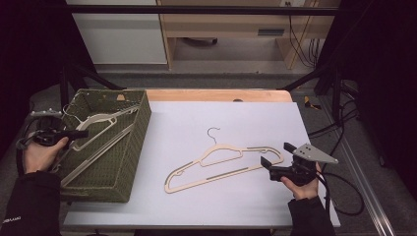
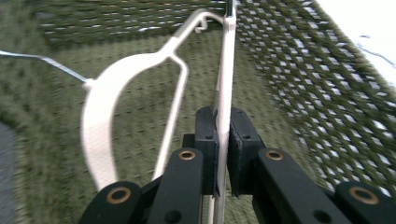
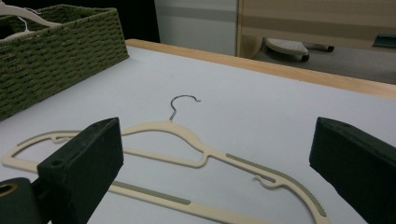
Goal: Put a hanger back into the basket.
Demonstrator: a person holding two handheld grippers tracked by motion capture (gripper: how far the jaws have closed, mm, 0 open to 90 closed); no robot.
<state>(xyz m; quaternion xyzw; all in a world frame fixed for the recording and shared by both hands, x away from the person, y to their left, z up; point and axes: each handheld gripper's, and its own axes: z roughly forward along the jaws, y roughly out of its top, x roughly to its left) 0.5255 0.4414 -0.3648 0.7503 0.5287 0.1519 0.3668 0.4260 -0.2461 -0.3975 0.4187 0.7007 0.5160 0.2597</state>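
A white hanger (image 1: pixel 98 119) lies inside the green woven basket (image 1: pixel 140 123) at the table's left. My left gripper (image 1: pixel 84 132) reaches in over the basket's left rim. In the left gripper view its pads (image 2: pixel 207 140) are shut on the thin straight bar of the white hanger (image 2: pixel 100 112), above the basket floor (image 2: pixel 303 84). A beige hanger (image 1: pixel 221 164) with a metal hook lies flat on the white table. My right gripper (image 1: pixel 276 154) stands open at its right end. In the right gripper view the beige hanger (image 3: pixel 187 140) lies between and beyond the wide-apart jaws of the right gripper (image 3: pixel 219 156).
The white table top (image 1: pixel 221 113) has a wooden strip (image 1: pixel 216 95) along its far edge. The basket (image 3: pixel 56 51) stands at the left, its wall a barrier. Cables trail on the floor at the right (image 1: pixel 339 132). A cabinet and desk (image 1: pixel 226 24) stand beyond the table.
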